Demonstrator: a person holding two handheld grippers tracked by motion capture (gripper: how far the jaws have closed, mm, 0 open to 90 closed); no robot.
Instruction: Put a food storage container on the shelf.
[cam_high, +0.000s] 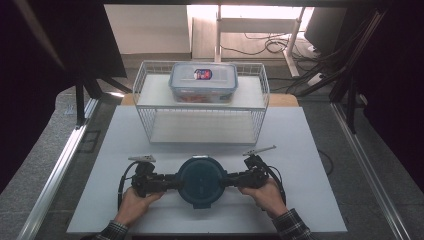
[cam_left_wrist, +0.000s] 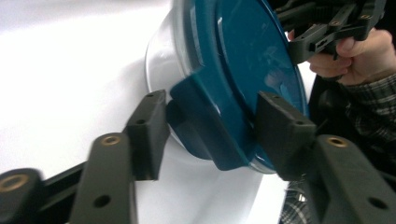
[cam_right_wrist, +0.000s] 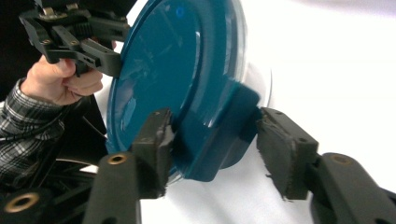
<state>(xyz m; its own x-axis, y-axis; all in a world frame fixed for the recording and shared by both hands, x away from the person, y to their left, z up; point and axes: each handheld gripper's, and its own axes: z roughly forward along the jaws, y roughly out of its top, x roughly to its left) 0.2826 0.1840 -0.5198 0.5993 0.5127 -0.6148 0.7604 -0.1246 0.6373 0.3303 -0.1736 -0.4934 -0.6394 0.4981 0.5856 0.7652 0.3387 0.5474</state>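
A round bowl (cam_high: 201, 181) with a teal lid sits on the white worktop (cam_high: 300, 150) near the person's edge, and a hand-held gripper comes at it from each side, so that each one can work a clip tab on opposite sides of the lid. The left hand-held gripper (cam_left_wrist: 210, 133) has its two black jaws spread on either side of the lid's teal tab (cam_left_wrist: 212, 140), close to it but with no clear squeeze on it; I judge it open around the tab. The right hand-held gripper (cam_right_wrist: 212, 135) stands the same way at the opposite tab (cam_right_wrist: 215, 140), its jaws apart with a visible gap on the worn, frayed pad side. The likely aim is to pull both clips loose at once or to steady the bowl. The lid is smooth, glossy hard plastic that throws reflections; the bowl below looks clear, glass or plastic. The jaw blocks are matt black with brass-coloured screw inserts. Farther back a white wire rack (cam_high: 200, 107) carries a clear rectangular box (cam_high: 203, 82) with a clip-on lid on its upper shelf, well apart from the bowl.
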